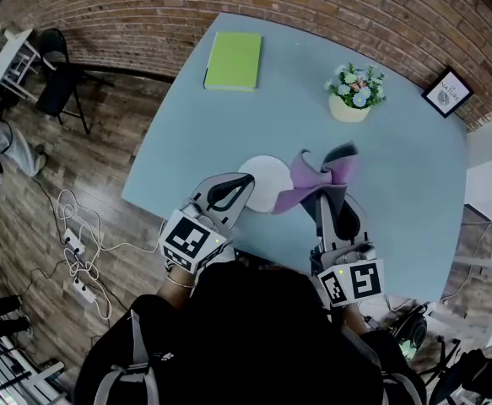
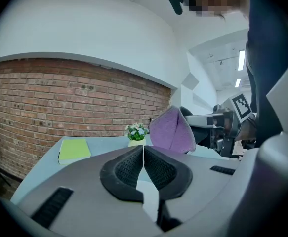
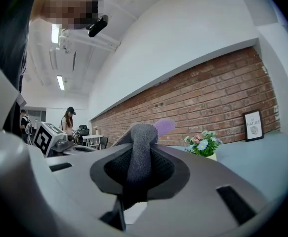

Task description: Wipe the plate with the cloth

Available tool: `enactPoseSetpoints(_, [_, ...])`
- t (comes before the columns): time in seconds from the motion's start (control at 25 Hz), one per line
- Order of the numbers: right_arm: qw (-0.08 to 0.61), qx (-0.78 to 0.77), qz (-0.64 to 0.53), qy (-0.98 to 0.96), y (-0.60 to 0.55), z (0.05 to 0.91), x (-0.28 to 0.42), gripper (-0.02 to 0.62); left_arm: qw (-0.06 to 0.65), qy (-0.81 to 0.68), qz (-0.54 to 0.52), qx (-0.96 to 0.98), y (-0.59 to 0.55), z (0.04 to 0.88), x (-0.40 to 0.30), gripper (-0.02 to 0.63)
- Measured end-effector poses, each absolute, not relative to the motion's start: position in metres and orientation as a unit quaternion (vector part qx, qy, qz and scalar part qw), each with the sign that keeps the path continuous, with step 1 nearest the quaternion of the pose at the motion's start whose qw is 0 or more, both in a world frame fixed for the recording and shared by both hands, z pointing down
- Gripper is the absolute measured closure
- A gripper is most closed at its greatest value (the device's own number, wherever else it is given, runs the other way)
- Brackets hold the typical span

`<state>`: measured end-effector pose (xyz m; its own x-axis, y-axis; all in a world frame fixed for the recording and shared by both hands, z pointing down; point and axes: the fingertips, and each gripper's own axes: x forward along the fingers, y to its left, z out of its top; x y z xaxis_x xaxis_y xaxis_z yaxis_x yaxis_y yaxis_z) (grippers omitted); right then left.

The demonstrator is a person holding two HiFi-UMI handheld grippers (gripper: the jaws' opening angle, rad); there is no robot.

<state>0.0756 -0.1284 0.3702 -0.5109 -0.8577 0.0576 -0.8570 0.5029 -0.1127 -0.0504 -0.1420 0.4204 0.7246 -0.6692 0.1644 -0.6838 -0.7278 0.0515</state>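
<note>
The white plate [image 1: 267, 174] lies on the light blue table [image 1: 397, 192] near its front edge, partly covered by both grippers. My left gripper [image 1: 242, 186] hangs over the plate's left rim; in the left gripper view its jaws [image 2: 143, 154] meet with nothing between them. My right gripper [image 1: 327, 191] is shut on a purple and grey cloth [image 1: 315, 178], which bunches upward and drapes toward the plate's right side. In the right gripper view the cloth [image 3: 141, 149] stands pinched between the pads. From the left gripper view the cloth [image 2: 171, 130] hangs just ahead to the right.
A green book [image 1: 233, 60] lies at the table's far left, a small flower pot [image 1: 353, 96] at the back middle, and a framed picture [image 1: 446, 91] at the far right corner. Cables and a power strip [image 1: 77, 264] lie on the wooden floor to the left. A person [image 3: 67, 122] stands far off.
</note>
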Motion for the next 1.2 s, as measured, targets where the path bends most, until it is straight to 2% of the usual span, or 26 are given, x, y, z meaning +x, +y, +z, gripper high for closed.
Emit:
enactPoseSetpoints(0.4, [-0.043, -0.478, -0.100, 0.871, -0.147, 0.427, 0.067, 0.534, 0.126, -0.388, 0.102, 0.907, -0.158, 0.474, -0.057, 0.605])
enactPoseSetpoints(0.48, [-0.056, -0.471, -0.108, 0.874, -0.151, 0.441, 0.060, 0.534, 0.145, -0.387, 0.114, 0.904, -0.160, 0.487, -0.057, 0.583])
enactPoseSetpoints(0.56, [-0.072, -0.464, -0.115, 0.876, -0.155, 0.456, 0.055, 0.534, 0.163, -0.383, 0.126, 0.900, -0.161, 0.500, -0.056, 0.523])
enactPoseSetpoints(1.2, [-0.165, -0.418, -0.122, 0.885, -0.166, 0.522, 0.026, 0.534, 0.282, -0.370, 0.229, 0.855, -0.166, 0.579, -0.067, 0.442])
